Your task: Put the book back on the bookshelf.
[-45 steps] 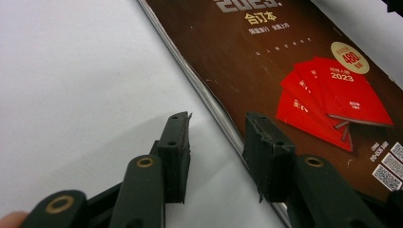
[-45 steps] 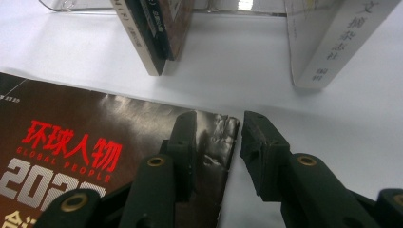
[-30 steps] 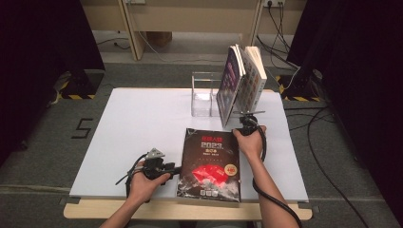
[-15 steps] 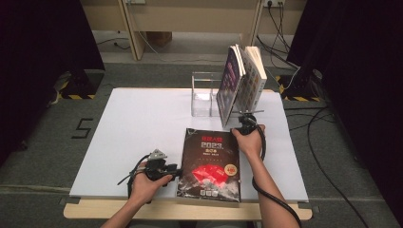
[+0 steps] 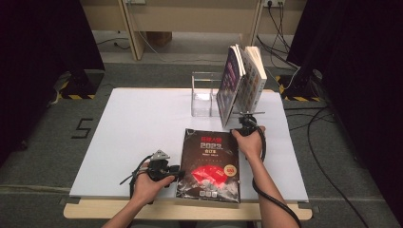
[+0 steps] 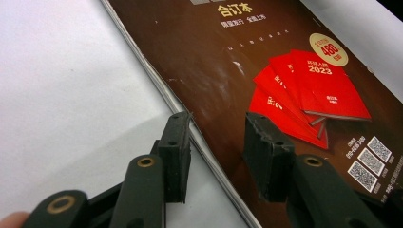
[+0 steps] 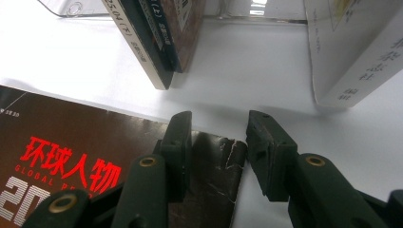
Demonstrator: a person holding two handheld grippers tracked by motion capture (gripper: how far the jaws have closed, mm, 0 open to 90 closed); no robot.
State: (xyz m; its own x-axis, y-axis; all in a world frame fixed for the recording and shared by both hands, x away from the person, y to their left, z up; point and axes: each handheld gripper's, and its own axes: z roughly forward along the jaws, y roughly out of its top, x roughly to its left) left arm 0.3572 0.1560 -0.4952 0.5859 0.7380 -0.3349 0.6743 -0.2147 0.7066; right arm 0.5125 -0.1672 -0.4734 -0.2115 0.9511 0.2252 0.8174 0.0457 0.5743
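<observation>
A dark brown magazine [image 5: 209, 161] with red booklets printed on its cover lies flat near the table's front edge. My left gripper [image 5: 178, 174] sits low at the magazine's left edge. In the left gripper view, my left gripper [image 6: 216, 126] is open and straddles that edge [image 6: 190, 123], one jaw over the white table and the other over the cover; its jaws have just closed a little. My right gripper [image 5: 242, 127] rests at the magazine's far right corner. In the right gripper view, my right gripper [image 7: 219, 126] is open, with the creased corner [image 7: 223, 152] between its jaws.
Just beyond the magazine, a clear acrylic stand [image 5: 202, 92] holds leaning books: a dark one [image 5: 230, 80] and a pale one [image 5: 253, 78]. Their lower ends [image 7: 152, 42] [image 7: 351, 57] stand close in front of my right gripper. The white table [image 5: 138, 123] stretches bare to the left.
</observation>
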